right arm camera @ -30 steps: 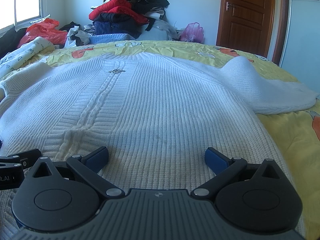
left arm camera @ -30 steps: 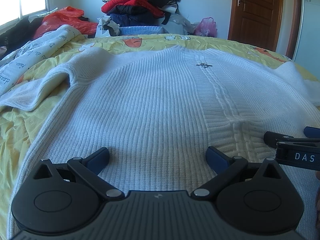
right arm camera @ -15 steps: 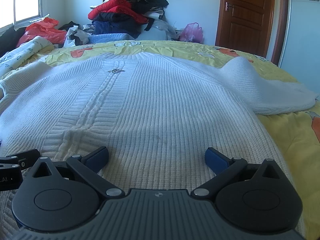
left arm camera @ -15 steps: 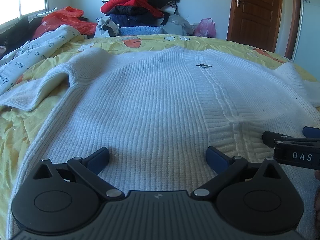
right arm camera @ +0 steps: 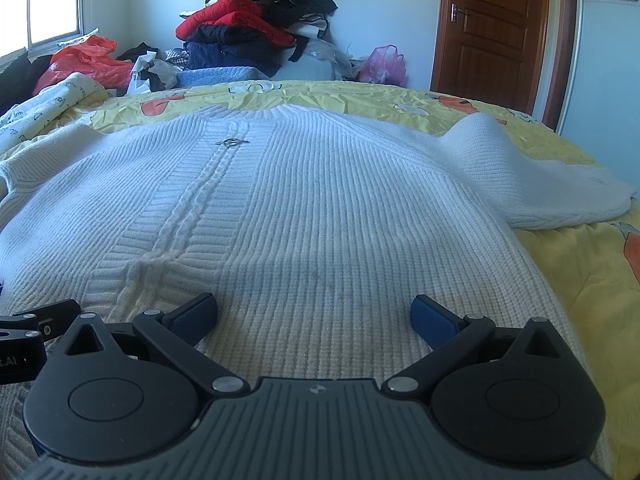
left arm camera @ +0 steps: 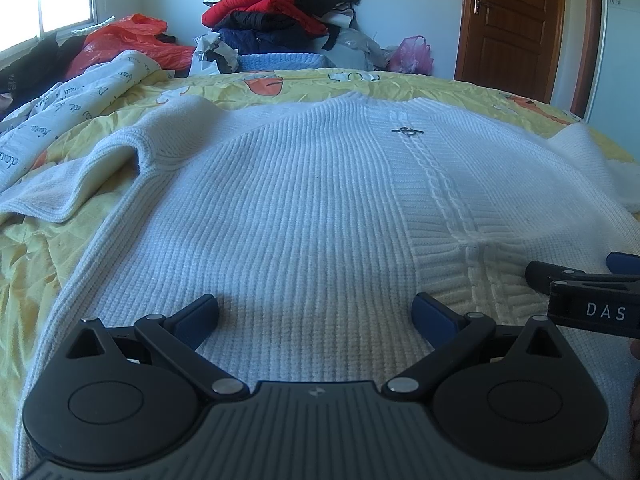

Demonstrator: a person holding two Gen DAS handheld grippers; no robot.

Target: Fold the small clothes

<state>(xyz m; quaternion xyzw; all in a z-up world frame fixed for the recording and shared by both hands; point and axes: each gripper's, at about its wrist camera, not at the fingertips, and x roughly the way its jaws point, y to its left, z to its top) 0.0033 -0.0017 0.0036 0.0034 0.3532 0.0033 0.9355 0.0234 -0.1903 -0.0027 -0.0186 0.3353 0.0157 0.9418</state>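
**Take the hem evenly**

The white sweater (left arm camera: 288, 208) lies flat, front up, on the bed (right arm camera: 580, 280). Left gripper (left arm camera: 314, 312) and right gripper (right arm camera: 312, 314) hover over its hem, jaws apart, empty. Pinch both layers at matching points either side of the cable-knit strip (right arm camera: 192, 200).

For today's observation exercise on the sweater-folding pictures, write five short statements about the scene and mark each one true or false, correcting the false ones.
1. The white knit sweater lies spread flat on the yellow bedspread. True.
2. The left hand-held gripper is clamped on the sweater's hem. False: its jaws are wide open, holding nothing.
3. The right hand-held gripper is open above the sweater's lower part. True.
4. The wooden door stands wide open. False: it is shut.
5. The small metal clasp sits near the sweater's hem. False: it is near the neckline, at the top of the cable band.
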